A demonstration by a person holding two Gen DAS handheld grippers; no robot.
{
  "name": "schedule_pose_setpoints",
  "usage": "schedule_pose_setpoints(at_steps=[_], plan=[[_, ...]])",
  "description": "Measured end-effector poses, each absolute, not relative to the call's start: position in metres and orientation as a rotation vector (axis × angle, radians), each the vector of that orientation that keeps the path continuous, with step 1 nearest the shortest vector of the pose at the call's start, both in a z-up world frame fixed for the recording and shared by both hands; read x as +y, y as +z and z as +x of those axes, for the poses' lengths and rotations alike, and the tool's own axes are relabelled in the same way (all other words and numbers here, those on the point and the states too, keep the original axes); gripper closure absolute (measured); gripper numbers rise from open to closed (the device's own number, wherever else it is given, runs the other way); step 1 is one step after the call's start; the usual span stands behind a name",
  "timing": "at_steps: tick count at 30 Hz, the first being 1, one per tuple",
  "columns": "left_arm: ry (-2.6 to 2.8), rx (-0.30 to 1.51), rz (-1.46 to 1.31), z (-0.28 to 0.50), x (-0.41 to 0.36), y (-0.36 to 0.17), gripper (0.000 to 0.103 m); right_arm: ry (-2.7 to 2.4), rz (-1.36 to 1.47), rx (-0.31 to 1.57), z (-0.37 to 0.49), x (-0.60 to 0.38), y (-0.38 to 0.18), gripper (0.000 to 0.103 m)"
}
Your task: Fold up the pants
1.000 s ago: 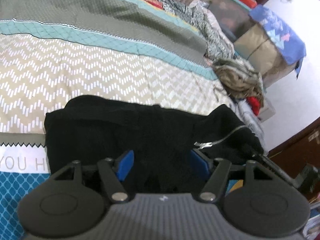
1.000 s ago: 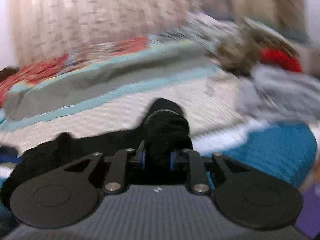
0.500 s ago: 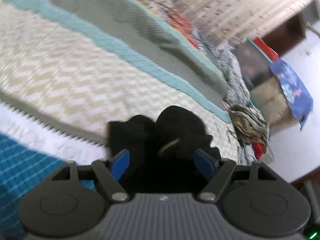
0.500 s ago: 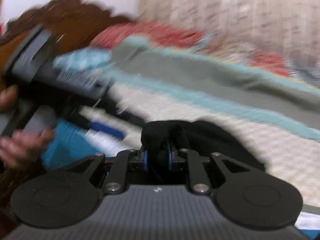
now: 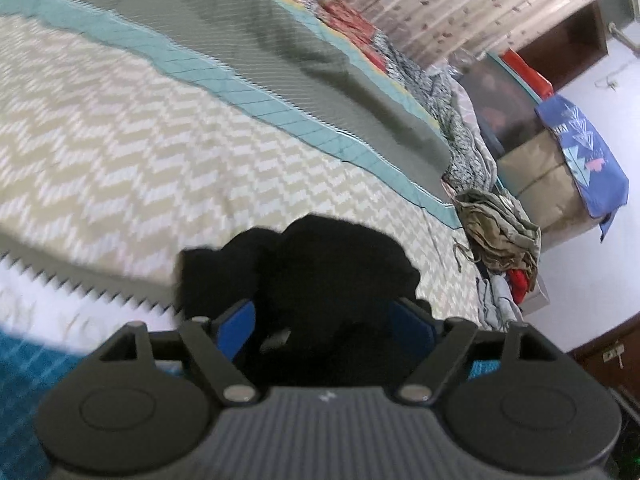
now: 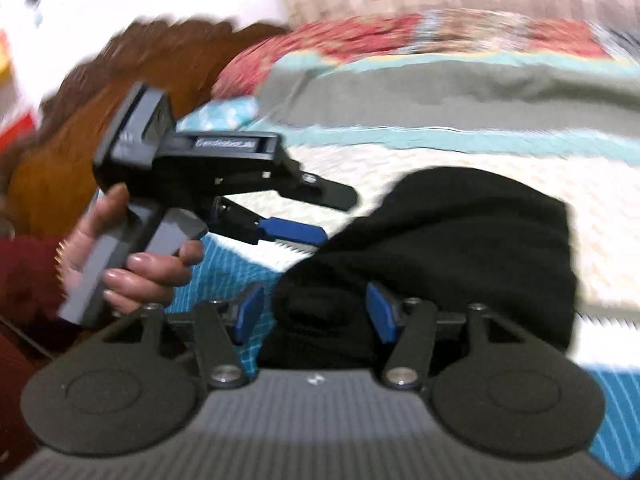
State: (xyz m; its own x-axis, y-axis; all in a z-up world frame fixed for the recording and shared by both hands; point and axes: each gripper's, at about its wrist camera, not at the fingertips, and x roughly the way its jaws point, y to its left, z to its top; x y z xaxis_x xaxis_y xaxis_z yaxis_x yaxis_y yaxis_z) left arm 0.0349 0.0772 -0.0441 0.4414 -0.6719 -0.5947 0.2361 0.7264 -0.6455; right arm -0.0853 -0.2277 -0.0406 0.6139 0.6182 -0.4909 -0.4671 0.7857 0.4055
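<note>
The black pants point(image 5: 320, 276) lie bunched and folded over on the patterned bedspread point(image 5: 120, 152). My left gripper point(image 5: 326, 326) is open, its blue pads on either side of the black cloth. In the right wrist view the pants point(image 6: 460, 248) form a dark heap right in front of my right gripper point(image 6: 314, 314), which is open with the cloth lying between its pads. The left gripper also shows in the right wrist view point(image 6: 304, 216), held in a hand, its blue finger at the pants' left edge.
A pile of crumpled clothes point(image 5: 500, 232) sits at the bed's right edge, with boxes and a blue cloth point(image 5: 580, 152) beyond. A brown wooden headboard point(image 6: 100, 112) and red patterned pillows point(image 6: 360, 36) lie at the bed's far end.
My right gripper has opened and let go of the black cloth it was shut on. The pants have been folded over to the left into a smaller heap. The left gripper stayed open.
</note>
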Motion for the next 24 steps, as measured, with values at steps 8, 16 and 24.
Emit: schedule_pose_setpoints(at_steps=[8, 16, 24], plan=[[-0.628, 1.048, -0.456, 0.075, 0.039, -0.061, 0.091, 0.507, 0.39, 0.691, -0.112, -0.26, -0.062, 0.043], [-0.48, 0.874, -0.571, 0.004, 0.107, -0.02, 0.093, 0.537, 0.368, 0.743, -0.095, -0.246, -0.074, 0.043], [-0.341, 1.004, -0.551, 0.041, 0.097, -0.077, 0.093, 0.579, 0.161, 0.688, -0.106, -0.213, -0.051, 0.043]])
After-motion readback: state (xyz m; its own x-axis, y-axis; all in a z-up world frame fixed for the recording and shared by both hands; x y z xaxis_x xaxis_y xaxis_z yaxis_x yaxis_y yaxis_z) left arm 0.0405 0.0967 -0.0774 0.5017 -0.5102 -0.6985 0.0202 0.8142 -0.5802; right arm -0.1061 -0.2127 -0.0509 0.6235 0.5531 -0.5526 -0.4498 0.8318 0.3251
